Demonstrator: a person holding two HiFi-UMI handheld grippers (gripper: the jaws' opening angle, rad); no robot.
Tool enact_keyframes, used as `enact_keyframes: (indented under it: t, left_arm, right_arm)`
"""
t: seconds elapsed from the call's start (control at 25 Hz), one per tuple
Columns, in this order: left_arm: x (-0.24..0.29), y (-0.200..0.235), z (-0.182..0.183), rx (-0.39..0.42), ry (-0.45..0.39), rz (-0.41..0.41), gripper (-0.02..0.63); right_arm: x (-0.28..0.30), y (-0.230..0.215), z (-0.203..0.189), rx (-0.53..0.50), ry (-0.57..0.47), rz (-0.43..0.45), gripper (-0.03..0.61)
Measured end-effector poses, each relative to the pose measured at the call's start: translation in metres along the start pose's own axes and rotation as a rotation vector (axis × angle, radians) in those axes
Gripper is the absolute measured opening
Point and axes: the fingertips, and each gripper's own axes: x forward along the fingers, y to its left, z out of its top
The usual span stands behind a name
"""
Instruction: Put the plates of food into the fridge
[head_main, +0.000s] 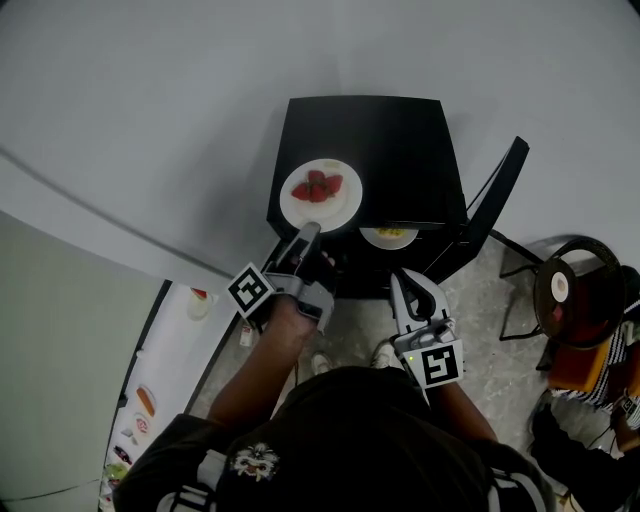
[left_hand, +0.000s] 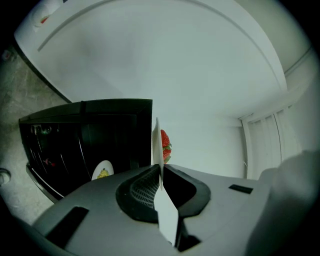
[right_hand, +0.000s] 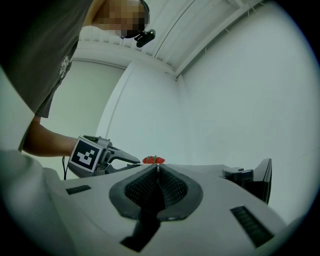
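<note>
Past our dark shirt (head_main: 340, 440), our left gripper (head_main: 308, 232) is pinching the strawberry plate (head_main: 345, 208) by its rim over the black fridge (head_main: 400, 150). We are judging that it needs keeping level on the way in. Our right gripper (head_main: 403, 282) is hanging pressed together, empty. Only the left gripper view is showing the rim edge-on between the jaws.

The person wears a dark short-sleeved T-shirt (head_main: 340, 440) with a pale emblem (head_main: 257, 460), at the frame's lower centre. The left gripper (head_main: 306, 236) and right gripper (head_main: 398, 280) have grey shells, ribbed black pads (right_hand: 142, 187) lining the jaws, and black-and-white marker cubes (head_main: 250, 290).
</note>
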Motion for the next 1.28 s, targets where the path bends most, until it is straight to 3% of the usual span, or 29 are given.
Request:
enact_keyframes:
  t: [0.4, 0.76, 0.88, 1.0, 1.12, 1.28]
  left_arm:
    - [-0.005, -0.011, -0.011, 0.081, 0.083, -0.026, 0.032]
    - [-0.027, -0.01, -0.041, 0.084, 0.172, -0.036, 0.032]
    - [-0.032, -0.009, -0.055, 0.08, 0.227, -0.034, 0.032]
    - [-0.04, -0.006, -0.064, 0.071, 0.268, -0.027, 0.032]
    - [-0.048, 0.001, -0.071, 0.06, 0.294, -0.016, 0.032]
    - [-0.064, 0.014, -0.076, 0.047, 0.314, 0.004, 0.032]
  right_arm:
    - [0.002, -0.009, -0.014, 0.021, 0.032, -0.042, 0.034]
    - [-0.014, -0.034, -0.019, -0.01, 0.073, -0.146, 0.034]
    - [-0.024, -0.035, -0.03, -0.028, 0.107, -0.164, 0.034]
    - [-0.025, -0.034, -0.026, -0.036, 0.079, -0.186, 0.034]
    - [-0.033, -0.035, -0.029, -0.018, 0.104, -0.238, 0.034]
    - [-0.043, -0.025, -0.036, -0.03, 0.148, -0.246, 0.034]
